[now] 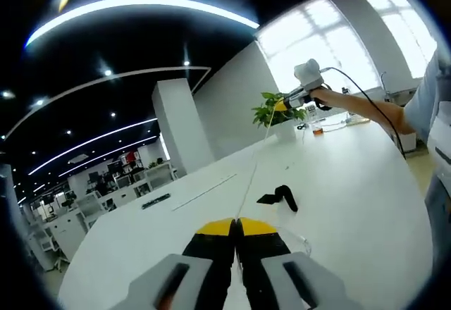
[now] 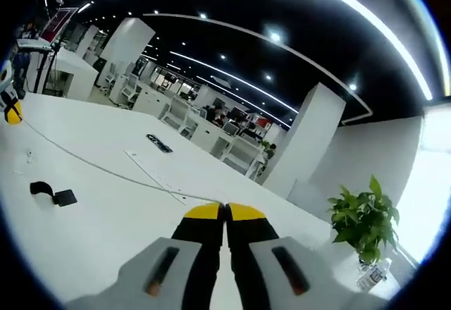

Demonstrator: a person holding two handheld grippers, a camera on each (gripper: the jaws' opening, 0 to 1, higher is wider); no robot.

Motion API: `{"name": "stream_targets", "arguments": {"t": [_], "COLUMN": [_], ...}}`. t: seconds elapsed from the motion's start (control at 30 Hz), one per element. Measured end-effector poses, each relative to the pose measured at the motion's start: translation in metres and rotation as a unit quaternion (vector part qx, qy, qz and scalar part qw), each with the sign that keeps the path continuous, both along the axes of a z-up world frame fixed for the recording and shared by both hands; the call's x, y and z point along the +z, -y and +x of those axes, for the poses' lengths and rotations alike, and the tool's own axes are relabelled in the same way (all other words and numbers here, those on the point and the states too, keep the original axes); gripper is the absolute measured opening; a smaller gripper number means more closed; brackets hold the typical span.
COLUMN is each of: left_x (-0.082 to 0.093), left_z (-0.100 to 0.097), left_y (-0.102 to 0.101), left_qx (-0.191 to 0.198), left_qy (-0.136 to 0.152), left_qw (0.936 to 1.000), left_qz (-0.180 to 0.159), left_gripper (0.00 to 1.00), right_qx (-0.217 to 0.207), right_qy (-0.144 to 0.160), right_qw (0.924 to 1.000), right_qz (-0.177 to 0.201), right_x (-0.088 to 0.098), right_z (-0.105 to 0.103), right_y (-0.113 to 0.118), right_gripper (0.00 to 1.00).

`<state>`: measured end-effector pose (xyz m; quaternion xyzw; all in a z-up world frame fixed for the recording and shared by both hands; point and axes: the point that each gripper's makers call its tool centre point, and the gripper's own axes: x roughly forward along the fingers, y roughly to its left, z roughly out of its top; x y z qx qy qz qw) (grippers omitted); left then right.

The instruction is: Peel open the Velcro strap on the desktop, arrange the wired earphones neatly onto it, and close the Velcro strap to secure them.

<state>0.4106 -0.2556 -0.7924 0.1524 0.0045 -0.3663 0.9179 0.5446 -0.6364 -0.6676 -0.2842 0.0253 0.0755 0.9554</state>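
Observation:
A thin white earphone cable (image 1: 252, 172) is stretched taut above the white desk (image 1: 352, 197) between my two grippers. My left gripper (image 1: 235, 222) is shut on one end, jaws pressed together. A person's hand holds my right gripper (image 1: 280, 105) far across the desk, at the cable's other end. In the right gripper view, the right gripper (image 2: 225, 210) is shut on the cable (image 2: 106, 171), which runs left to the left gripper (image 2: 10, 115). The black Velcro strap (image 1: 280, 196) lies on the desk beside the cable, partly curled; it appears as the strap (image 2: 51, 192) at left.
A potted plant (image 1: 276, 109) (image 2: 363, 218) stands at the desk's far end with a bottle (image 2: 373, 275) and small items (image 1: 317, 128) nearby. A flat black object (image 1: 155, 201) (image 2: 159, 143) lies on the desk. Office desks and chairs stand beyond.

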Motion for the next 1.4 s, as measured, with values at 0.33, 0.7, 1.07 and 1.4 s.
{"name": "stream_targets", "arguments": {"t": [0.33,0.7,1.07,1.4], "left_x": [-0.007,-0.020,-0.030,-0.035], "left_z": [0.000,-0.022,-0.020,-0.013], "left_y": [-0.007,0.025,0.039,0.044], "left_qx": [0.008,-0.058,-0.071,-0.067], "left_qy": [-0.009,-0.024,-0.048,-0.060], "left_qw": [0.9999,0.9980,0.9963,0.9959], "left_qz": [0.004,-0.009,0.003,0.014], "left_gripper": [0.05,0.06,0.09,0.13], "right_qx": [-0.004,0.128,0.256,0.328], "right_qy": [0.035,0.137,0.114,0.069], "right_qw": [0.9989,0.9801,0.9523,0.9357], "right_qz": [0.031,0.064,0.121,0.110], "right_x": [0.023,0.109,0.105,0.075], "right_z": [-0.018,-0.075,-0.108,-0.128], "right_y": [0.001,-0.093,-0.185,-0.248], "right_gripper": [0.03,0.03,0.03,0.03]}}
